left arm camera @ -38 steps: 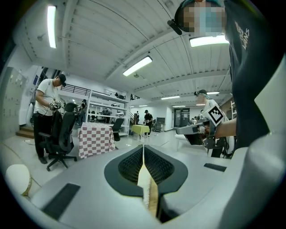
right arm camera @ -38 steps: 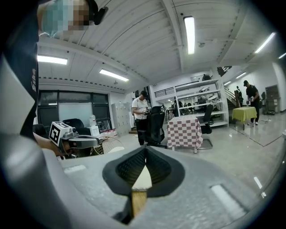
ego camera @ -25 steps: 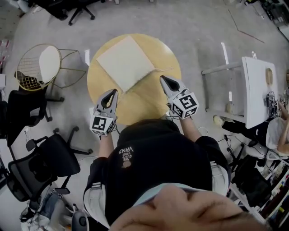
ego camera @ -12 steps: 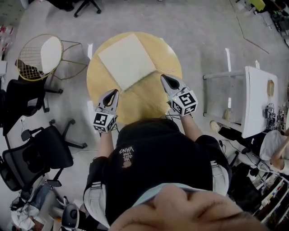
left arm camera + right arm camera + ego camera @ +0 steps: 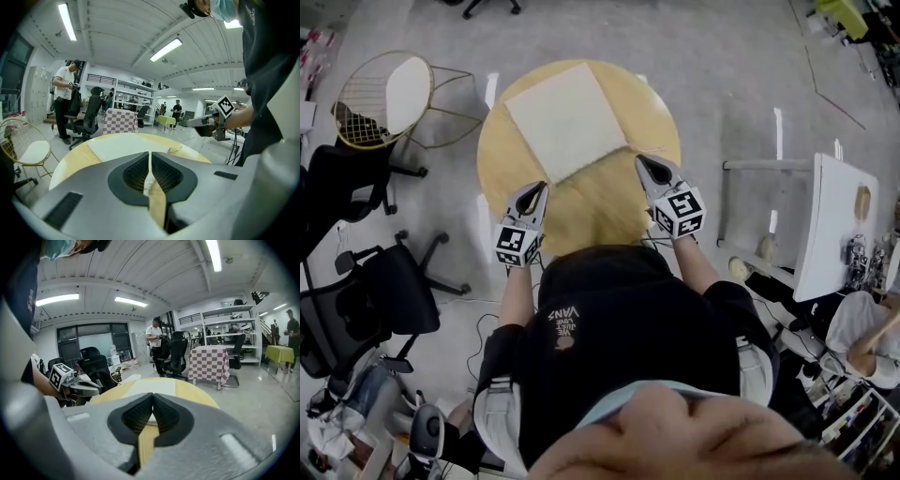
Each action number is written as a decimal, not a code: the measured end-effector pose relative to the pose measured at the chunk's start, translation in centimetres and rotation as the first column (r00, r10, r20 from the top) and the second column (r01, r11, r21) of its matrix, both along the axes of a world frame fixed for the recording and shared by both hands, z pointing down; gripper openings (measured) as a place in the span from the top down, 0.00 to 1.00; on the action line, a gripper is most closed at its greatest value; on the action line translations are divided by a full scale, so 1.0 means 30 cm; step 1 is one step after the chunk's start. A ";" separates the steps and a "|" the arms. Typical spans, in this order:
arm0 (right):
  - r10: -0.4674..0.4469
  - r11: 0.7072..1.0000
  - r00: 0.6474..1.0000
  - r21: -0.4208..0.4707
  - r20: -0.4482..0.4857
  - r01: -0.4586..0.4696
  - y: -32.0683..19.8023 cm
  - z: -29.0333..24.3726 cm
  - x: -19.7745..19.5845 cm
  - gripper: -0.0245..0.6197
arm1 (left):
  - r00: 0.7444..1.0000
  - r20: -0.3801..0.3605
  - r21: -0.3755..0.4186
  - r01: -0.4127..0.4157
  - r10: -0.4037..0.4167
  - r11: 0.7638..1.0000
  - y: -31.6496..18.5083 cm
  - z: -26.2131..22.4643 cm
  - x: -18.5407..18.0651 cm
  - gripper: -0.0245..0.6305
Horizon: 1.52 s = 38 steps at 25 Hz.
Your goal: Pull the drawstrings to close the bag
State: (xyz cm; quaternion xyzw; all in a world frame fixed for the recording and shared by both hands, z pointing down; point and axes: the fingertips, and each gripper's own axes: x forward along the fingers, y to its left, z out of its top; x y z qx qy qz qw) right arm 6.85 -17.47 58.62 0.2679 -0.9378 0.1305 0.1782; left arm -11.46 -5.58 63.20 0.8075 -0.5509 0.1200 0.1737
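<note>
A round worktop (image 5: 609, 211) of pale yellow wood carries the bag (image 5: 565, 119), a flat, square, off-white cloth lying toward its far side. The left hand-held gripper (image 5: 539, 189) and right hand-held gripper (image 5: 641, 164), grey plastic with ribbed black pads, hover at the bag's near edge, jaws pressed together on nothing. The black shirt print (image 5: 562, 312) reads "VANS". The drawstring (image 5: 176, 150) shows only as a small crumple at one corner.
</note>
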 end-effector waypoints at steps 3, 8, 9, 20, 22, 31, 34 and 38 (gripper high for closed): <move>-0.012 1.000 1.000 -0.012 -0.009 0.012 -0.019 0.032 -0.005 0.96 | 1.000 0.010 -0.019 0.006 -0.006 1.000 -0.002 0.022 -0.002 0.95; -0.040 0.999 0.998 -0.019 -0.038 0.040 -0.058 0.090 -0.008 0.96 | 1.000 0.019 -0.054 0.026 -0.025 0.998 -0.004 0.062 -0.010 0.94; -0.048 0.999 0.998 -0.021 -0.045 0.048 -0.065 0.102 -0.007 0.96 | 0.999 0.018 -0.064 0.030 -0.029 0.998 -0.003 0.072 -0.010 0.93; -0.156 0.986 0.981 -0.083 -0.113 0.147 -0.080 0.236 -0.008 0.96 | 0.999 0.033 -0.130 0.031 -0.027 0.991 -0.002 0.152 0.033 0.82; -0.177 0.982 0.977 -0.091 -0.123 0.166 -0.079 0.258 -0.013 0.96 | 0.999 0.034 -0.139 0.035 -0.031 0.990 -0.002 0.166 0.033 0.81; -0.245 0.968 0.956 -0.091 -0.160 0.233 -0.088 0.305 -0.040 0.96 | 0.998 0.062 -0.193 0.038 -0.026 0.980 0.007 0.223 0.023 0.79; -0.260 0.964 0.952 -0.103 -0.163 0.245 -0.096 0.311 -0.036 0.96 | 0.998 0.067 -0.209 0.035 -0.021 0.977 0.009 0.236 0.032 0.78; -0.276 0.959 0.946 -0.113 -0.171 0.259 -0.101 0.325 -0.037 0.96 | 0.998 0.064 -0.215 0.041 -0.028 0.976 0.013 0.247 0.033 0.78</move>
